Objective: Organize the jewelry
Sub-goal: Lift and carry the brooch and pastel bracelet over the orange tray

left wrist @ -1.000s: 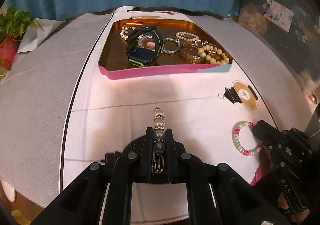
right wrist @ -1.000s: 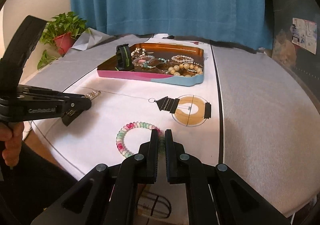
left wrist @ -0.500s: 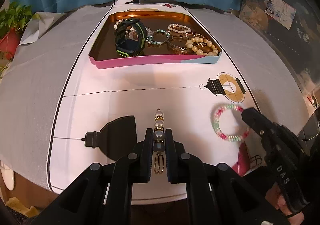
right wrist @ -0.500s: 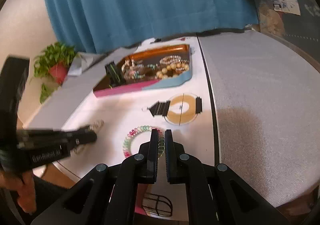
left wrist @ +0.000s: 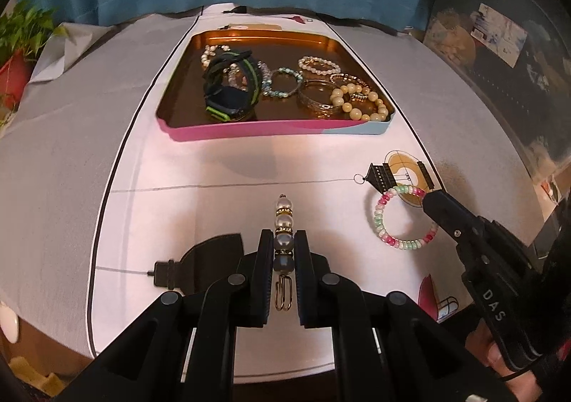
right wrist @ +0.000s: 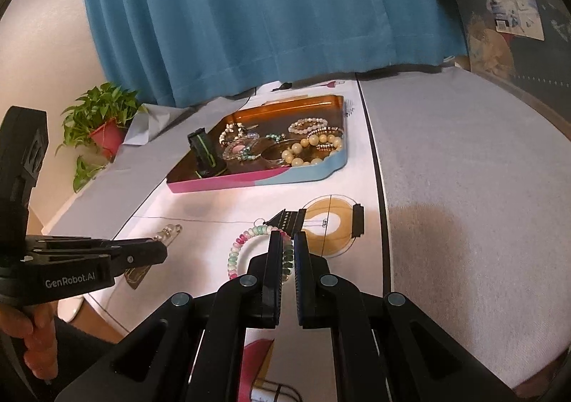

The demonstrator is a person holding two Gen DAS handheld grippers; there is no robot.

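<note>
My left gripper (left wrist: 284,241) is shut on a pearl-and-grey bead clip (left wrist: 284,223), held above the white printed cloth; it also shows in the right wrist view (right wrist: 167,233). My right gripper (right wrist: 289,245) is shut on a pink, white and green bead bracelet (right wrist: 242,247), which hangs from its tips over the cloth (left wrist: 389,216). The orange tray (left wrist: 271,130) with a pink and blue wall sits farther back and holds a black and green watch (left wrist: 228,88), a cream bead bracelet (left wrist: 357,104) and several other bracelets.
A potted plant (right wrist: 103,120) stands at the far left. A blue curtain (right wrist: 249,9) hangs behind the table. Grey cloth (right wrist: 464,170) covers the table on both sides of the white printed runner (left wrist: 214,195).
The right gripper has lifted the bead bracelet and carried it toward the tray. The left gripper still holds the bead clip and has shifted slightly forward.
</note>
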